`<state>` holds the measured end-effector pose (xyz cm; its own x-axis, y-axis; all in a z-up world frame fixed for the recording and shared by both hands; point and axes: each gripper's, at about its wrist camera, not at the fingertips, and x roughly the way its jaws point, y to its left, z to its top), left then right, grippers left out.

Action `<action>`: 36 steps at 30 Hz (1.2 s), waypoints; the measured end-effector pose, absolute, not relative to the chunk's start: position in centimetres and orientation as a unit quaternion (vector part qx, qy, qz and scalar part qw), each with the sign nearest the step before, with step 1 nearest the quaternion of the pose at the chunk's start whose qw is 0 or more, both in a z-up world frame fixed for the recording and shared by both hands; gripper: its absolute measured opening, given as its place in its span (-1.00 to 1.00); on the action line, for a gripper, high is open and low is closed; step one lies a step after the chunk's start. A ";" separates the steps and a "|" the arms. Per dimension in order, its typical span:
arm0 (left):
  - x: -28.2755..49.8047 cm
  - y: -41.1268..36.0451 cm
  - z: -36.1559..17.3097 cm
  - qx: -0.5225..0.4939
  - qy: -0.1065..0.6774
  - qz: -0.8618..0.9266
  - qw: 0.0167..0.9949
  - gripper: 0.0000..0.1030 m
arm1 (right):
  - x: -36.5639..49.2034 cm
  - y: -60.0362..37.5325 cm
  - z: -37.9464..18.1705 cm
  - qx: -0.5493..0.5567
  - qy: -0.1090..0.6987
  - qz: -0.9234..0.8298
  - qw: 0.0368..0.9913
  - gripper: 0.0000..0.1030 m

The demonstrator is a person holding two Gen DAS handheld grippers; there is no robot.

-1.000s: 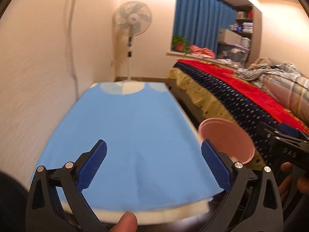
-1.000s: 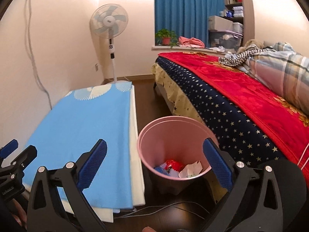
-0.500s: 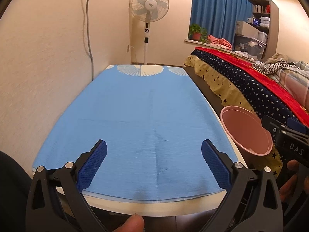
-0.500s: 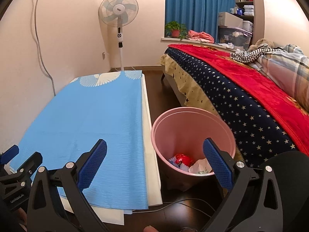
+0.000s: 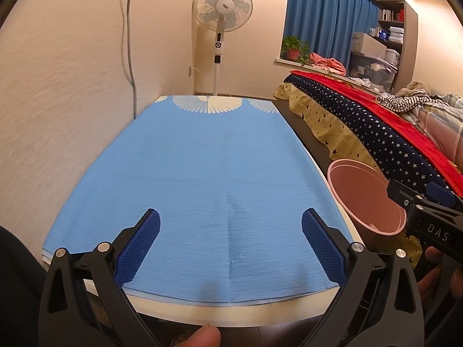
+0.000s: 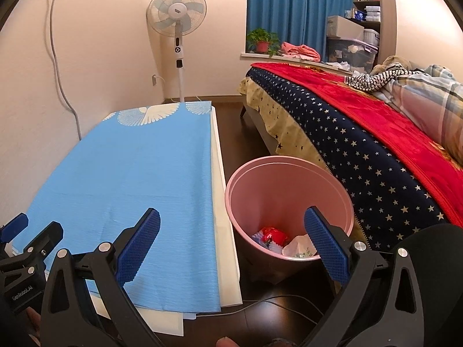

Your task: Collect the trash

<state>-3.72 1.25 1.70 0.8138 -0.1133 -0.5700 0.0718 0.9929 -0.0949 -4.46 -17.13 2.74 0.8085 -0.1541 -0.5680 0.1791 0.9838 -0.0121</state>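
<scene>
1. Bedroom scene: blue mat (image 5: pixel 202 179) lay on the floor along the wall, bed (image 6: pixel 361 133) to the right, fan (image 6: pixel 177 14) at the far end.
2. Left gripper (image 5: pixel 231 248) hung over the mat, jaws wide apart, nothing held.
3. Right gripper (image 6: pixel 232 247) was spread wide too, empty.
4. Pink bin (image 6: pixel 289 182) stood between mat and bed.
5. Only the right view showed the bin's contents: trash (image 6: pixel 285 238) at the bottom, red and white wrappers.

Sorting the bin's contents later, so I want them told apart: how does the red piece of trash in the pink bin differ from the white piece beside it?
The red piece is bright and glossy; the white piece is pale and crumpled. The red piece lies toward the bin's left side, the white piece right of it, partly behind the right gripper's finger. Both lie at the bottom of the pink bin, apparently touching.
</scene>
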 end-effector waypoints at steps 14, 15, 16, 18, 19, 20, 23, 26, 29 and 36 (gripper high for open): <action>-3.8 1.0 1.8 -0.035 0.299 -0.051 0.952 0.85 | -4.8 -17.2 2.9 0.020 0.294 -0.085 0.952 0.90; -3.8 1.0 1.8 -0.035 0.298 -0.052 0.952 0.85 | -4.7 -17.2 2.8 0.019 0.294 -0.085 0.952 0.90; -3.8 1.0 1.8 -0.035 0.298 -0.052 0.953 0.85 | -4.7 -17.2 2.8 0.018 0.294 -0.085 0.952 0.90; -3.8 1.0 1.9 -0.036 0.297 -0.053 0.953 0.85 | -4.8 -17.2 2.8 0.018 0.295 -0.085 0.952 0.90; -3.8 1.0 1.9 -0.036 0.297 -0.054 0.953 0.85 | -4.8 -17.2 2.8 0.018 0.295 -0.086 0.952 0.90; -3.8 1.0 1.9 -0.036 0.297 -0.053 0.953 0.85 | -4.8 -17.2 2.9 0.018 0.295 -0.086 0.952 0.90; -3.9 1.0 2.0 -0.036 0.297 -0.054 0.953 0.85 | -4.8 -17.1 2.9 0.018 0.294 -0.087 0.952 0.90; -3.9 1.0 1.9 -0.037 0.297 -0.054 0.953 0.85 | -4.9 -17.0 2.9 0.017 0.294 -0.086 0.952 0.90; -3.9 1.0 1.9 -0.037 0.297 -0.055 0.953 0.85 | -4.9 -17.0 2.9 0.016 0.294 -0.086 0.952 0.90; -4.0 1.0 2.0 -0.036 0.297 -0.056 0.953 0.85 | -4.9 -17.1 2.9 0.017 0.294 -0.086 0.952 0.90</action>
<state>-3.97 1.00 1.98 0.8175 -0.1286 -0.5613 0.0858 0.9911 -0.1020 -4.95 -17.06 2.91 0.8123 -0.1534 -0.5627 0.1731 0.9847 -0.0187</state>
